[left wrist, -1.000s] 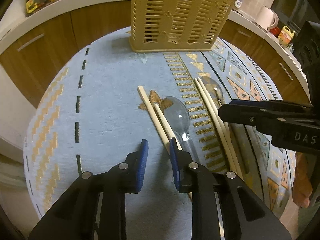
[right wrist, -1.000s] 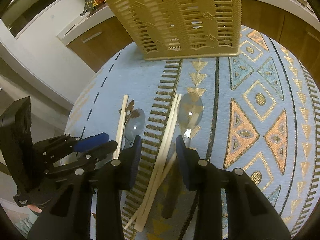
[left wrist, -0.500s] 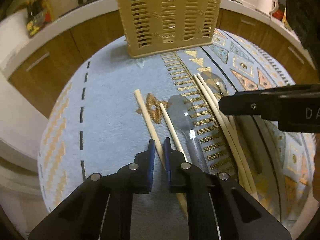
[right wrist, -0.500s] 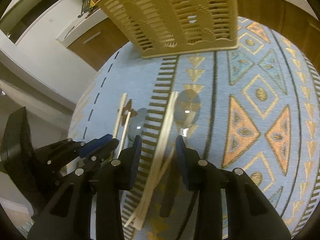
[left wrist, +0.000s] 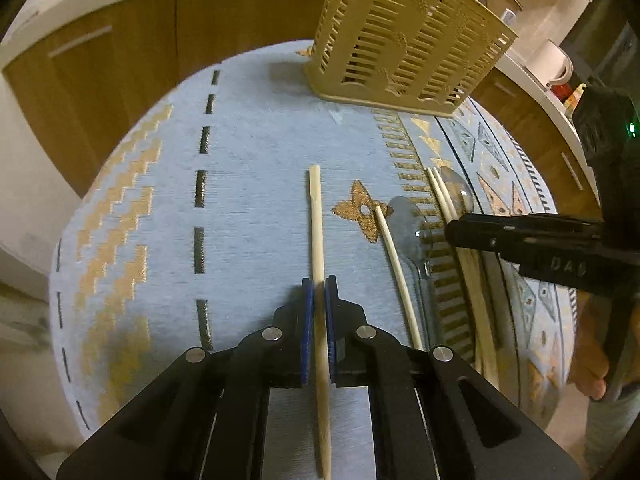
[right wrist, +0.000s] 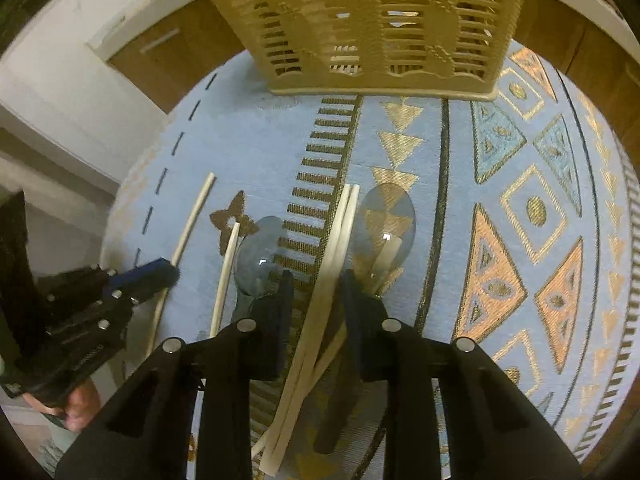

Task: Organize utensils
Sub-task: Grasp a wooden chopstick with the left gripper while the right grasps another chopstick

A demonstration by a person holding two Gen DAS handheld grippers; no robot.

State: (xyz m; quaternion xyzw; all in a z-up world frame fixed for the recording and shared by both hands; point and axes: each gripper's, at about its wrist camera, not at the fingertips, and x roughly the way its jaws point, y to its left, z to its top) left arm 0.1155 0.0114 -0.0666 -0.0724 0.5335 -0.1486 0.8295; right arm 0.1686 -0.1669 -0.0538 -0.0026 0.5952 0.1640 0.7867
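Observation:
My left gripper (left wrist: 318,294) is shut on a pale wooden chopstick (left wrist: 316,216), which runs between the blue pads and points up the cloth. Its mate, a second chopstick (left wrist: 394,256), lies apart to the right beside a clear spoon (left wrist: 412,228). My right gripper (right wrist: 317,280) straddles a pair of chopsticks (right wrist: 340,236). Its jaws are closing, with a gap still on both sides of the pair. Another clear spoon (right wrist: 386,220) lies just right of that pair. The beige slatted utensil basket (right wrist: 380,20) stands at the far edge.
A blue patterned tablecloth (right wrist: 520,208) covers the round table. Wooden cabinets (left wrist: 120,64) and a white counter curve behind it. A white kettle (left wrist: 556,64) stands on the counter at the right. A person's hand (left wrist: 592,364) shows under the right gripper.
My left gripper shut on the left chopstick and drew it to the left, away from its mate. The right gripper's jaws narrowed around the chopstick pair.

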